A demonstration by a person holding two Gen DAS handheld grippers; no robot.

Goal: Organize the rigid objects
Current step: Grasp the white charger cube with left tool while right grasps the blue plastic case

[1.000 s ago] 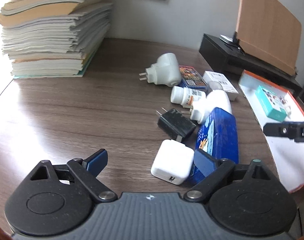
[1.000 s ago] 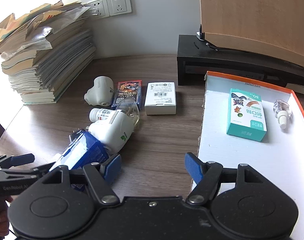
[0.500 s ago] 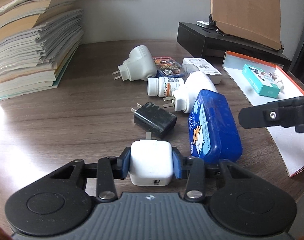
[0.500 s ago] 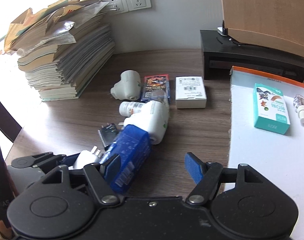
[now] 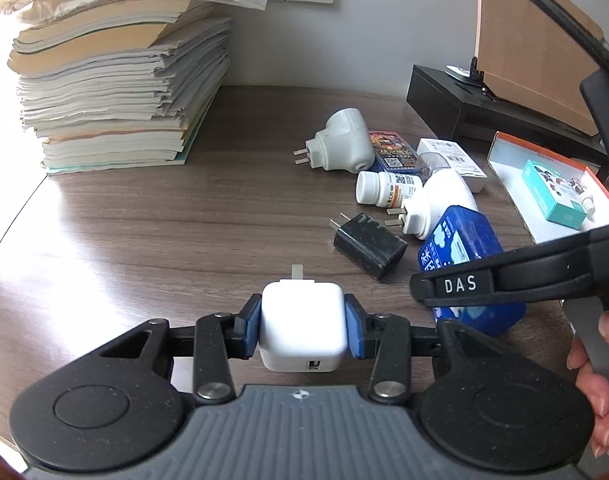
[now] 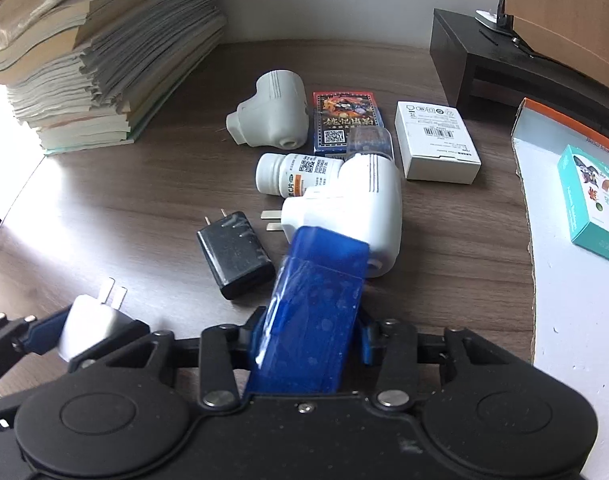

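Two fisheye cameras, each riding just behind a handheld gripper, look steeply down across a wooden tabletop [image 5: 152, 232] toward its back edge and the wall. The left wrist view sits nearer the front edge, facing a paper stack [image 5: 112, 80] at the back left corner. The right wrist view hangs closer over a cluster of chargers and boxes. Both share that cluster, including the black charger [image 5: 368, 246] [image 6: 234, 254].

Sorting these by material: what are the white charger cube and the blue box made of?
White charger cube: looks like glossy hard plastic, smooth with rounded edges. Blue box: seemingly translucent hard plastic, light shining through its walls.
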